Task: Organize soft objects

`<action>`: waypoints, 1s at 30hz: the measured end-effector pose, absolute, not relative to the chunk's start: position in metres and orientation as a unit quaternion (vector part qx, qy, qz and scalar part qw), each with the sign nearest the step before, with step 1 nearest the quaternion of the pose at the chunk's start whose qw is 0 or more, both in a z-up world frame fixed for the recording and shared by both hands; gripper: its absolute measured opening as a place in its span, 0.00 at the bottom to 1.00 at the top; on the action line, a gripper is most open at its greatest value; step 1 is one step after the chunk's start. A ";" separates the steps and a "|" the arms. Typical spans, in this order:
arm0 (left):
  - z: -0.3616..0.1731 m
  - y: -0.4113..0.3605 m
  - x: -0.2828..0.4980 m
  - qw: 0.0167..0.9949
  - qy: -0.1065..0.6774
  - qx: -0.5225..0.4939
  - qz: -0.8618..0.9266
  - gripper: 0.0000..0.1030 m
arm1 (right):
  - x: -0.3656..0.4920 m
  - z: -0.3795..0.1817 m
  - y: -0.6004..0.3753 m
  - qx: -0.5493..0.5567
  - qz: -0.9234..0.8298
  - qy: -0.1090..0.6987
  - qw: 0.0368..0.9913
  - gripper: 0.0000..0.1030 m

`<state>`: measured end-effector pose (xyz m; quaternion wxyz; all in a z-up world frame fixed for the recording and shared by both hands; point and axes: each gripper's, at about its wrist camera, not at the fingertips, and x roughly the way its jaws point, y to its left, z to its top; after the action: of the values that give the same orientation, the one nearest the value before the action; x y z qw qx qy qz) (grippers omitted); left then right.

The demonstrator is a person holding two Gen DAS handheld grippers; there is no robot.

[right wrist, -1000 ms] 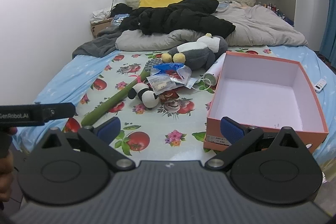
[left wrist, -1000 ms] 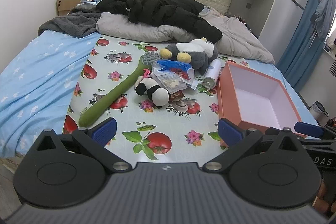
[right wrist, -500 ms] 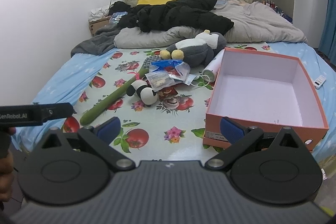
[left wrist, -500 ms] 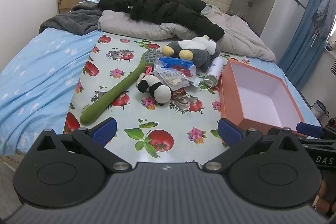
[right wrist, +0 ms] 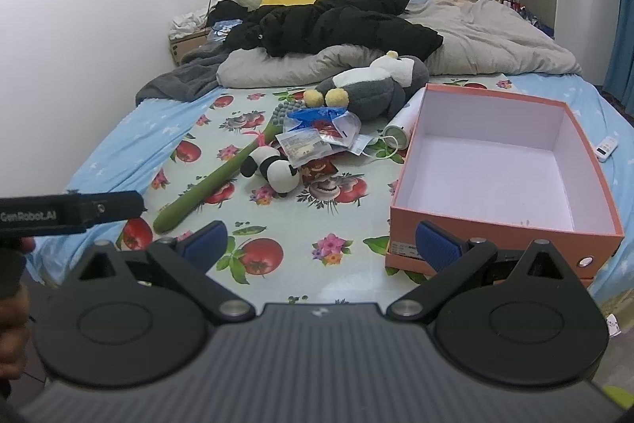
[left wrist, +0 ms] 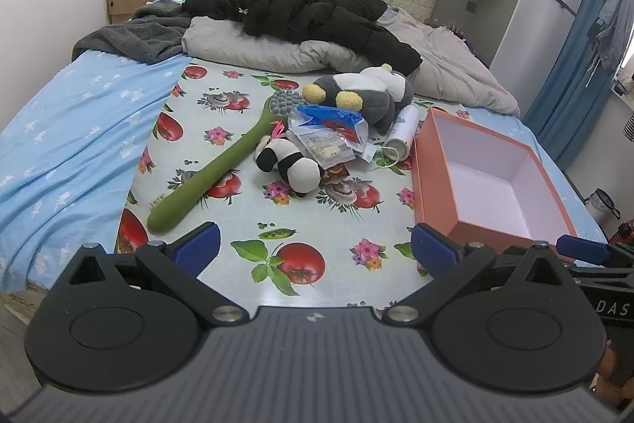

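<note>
1. Currently the left gripper [left wrist: 315,244] hovers over the near edge of the bed, its jaws spread wide and holding nothing.
2. Likewise the right gripper [right wrist: 321,242] hangs over the near edge, jaws wide apart and empty; its blue pads [right wrist: 436,244] sit just in front of the box [right wrist: 594,185].
3. On a fruit-print cloth [left wrist: 237,221] lies a small panda [left wrist: 291,163], near the middle.
4. Just left of the panda a long green massager [left wrist: 210,177] runs diagonally, its knobbed head at the far end.
5. Behind the panda is a heap of packets [left wrist: 329,133], and beyond that a grey plush [left wrist: 364,96] lies on its side with yellow feet toward the left.
6. A white can [left wrist: 402,131] lies between the packets and the box.
7. The orange box, open and empty, sits at the right of the cloth, well apart from the panda.
8. Farther back are a grey duvet [left wrist: 277,46] and a black jacket [left wrist: 317,10].
9. A remote [right wrist: 607,148] lies on the blue sheet right of the box.
</note>
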<state>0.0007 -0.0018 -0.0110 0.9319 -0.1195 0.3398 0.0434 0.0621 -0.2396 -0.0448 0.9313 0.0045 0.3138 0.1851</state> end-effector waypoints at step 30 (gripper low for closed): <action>-0.044 0.006 0.028 0.922 0.362 -0.131 0.041 1.00 | 0.092 -0.065 -0.232 0.037 0.171 0.336 0.925 1.00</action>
<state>0.0276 0.0058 -0.0444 0.9221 -0.1311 0.3619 0.0408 0.0920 -0.2325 -0.0650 0.9253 0.0374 0.3364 0.1708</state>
